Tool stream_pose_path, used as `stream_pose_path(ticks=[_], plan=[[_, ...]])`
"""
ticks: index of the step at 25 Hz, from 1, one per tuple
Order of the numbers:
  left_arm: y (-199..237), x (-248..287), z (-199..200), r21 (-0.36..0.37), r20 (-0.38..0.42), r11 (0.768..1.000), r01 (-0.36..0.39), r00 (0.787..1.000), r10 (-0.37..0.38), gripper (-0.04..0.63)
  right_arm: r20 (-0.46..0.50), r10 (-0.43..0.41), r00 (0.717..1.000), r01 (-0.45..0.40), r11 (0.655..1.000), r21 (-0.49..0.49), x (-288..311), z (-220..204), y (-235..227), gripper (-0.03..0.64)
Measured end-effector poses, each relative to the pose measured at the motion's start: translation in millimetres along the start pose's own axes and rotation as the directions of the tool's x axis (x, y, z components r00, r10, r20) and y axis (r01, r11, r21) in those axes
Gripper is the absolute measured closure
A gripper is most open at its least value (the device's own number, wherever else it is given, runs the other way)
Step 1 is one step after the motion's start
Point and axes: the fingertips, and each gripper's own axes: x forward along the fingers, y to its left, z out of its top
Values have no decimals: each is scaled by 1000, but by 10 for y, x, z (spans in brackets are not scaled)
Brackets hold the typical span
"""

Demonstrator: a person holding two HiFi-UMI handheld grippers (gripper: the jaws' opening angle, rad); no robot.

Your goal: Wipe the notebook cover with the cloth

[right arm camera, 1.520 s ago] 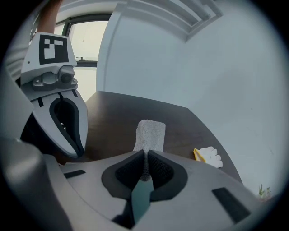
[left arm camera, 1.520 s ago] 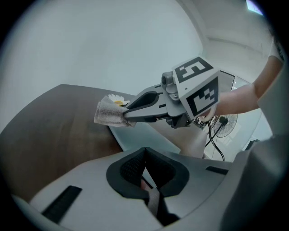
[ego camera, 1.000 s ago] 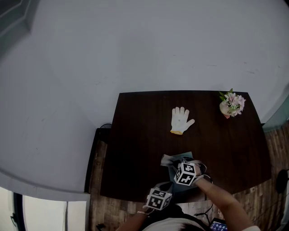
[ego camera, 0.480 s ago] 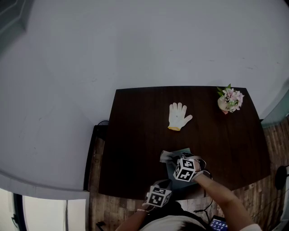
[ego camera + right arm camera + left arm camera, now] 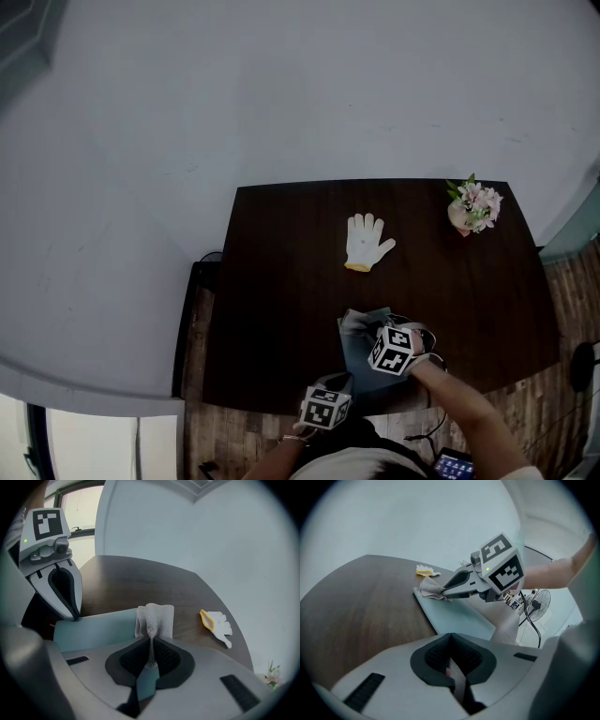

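A pale teal notebook [image 5: 367,361] lies at the near edge of the dark table [image 5: 281,281]. My right gripper [image 5: 367,334] is shut on a grey-white cloth [image 5: 355,322], which rests on the notebook's far left corner. In the right gripper view the cloth [image 5: 154,618] fans out ahead of the right gripper [image 5: 151,639] over the notebook [image 5: 93,627]. My left gripper [image 5: 341,381] is shut on the notebook's near edge, with a thin strip of that edge between the left gripper's [image 5: 451,637] jaws. From the left gripper view I see the cloth [image 5: 431,588] on the notebook [image 5: 454,616].
A white glove [image 5: 368,242] with a yellow cuff lies in the middle of the table. A small pot of pink flowers [image 5: 473,208] stands at the far right corner. A fan [image 5: 539,603] and cables sit on the wooden floor beyond the near edge.
My right gripper has slid the cloth a little to the right along the notebook's far edge. The left gripper keeps its hold on the near edge.
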Motion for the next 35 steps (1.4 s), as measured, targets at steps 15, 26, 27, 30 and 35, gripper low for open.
stream_pose_path(ticks=[15, 26, 27, 30, 35], plan=[[-13, 13, 1, 36, 21, 998, -44, 999, 44, 581, -48, -53, 997, 56, 996, 72, -158, -465, -212, 583], [-18, -15, -2, 32, 13, 998, -45, 999, 45, 581, -125, -89, 988, 104, 988, 116, -246, -815, -302, 583], [-20, -14, -5, 30, 11, 999, -43, 999, 43, 581, -137, -98, 986, 114, 987, 113, -258, -868, -305, 583], [-21, -13, -14, 25, 7, 999, -38, 999, 38, 581, -128, -129, 983, 149, 976, 156, -317, -953, -326, 583], [-14, -24, -6, 26, 8, 999, -39, 999, 39, 581, -60, -194, 979, 203, 945, 256, -480, -883, -393, 583]])
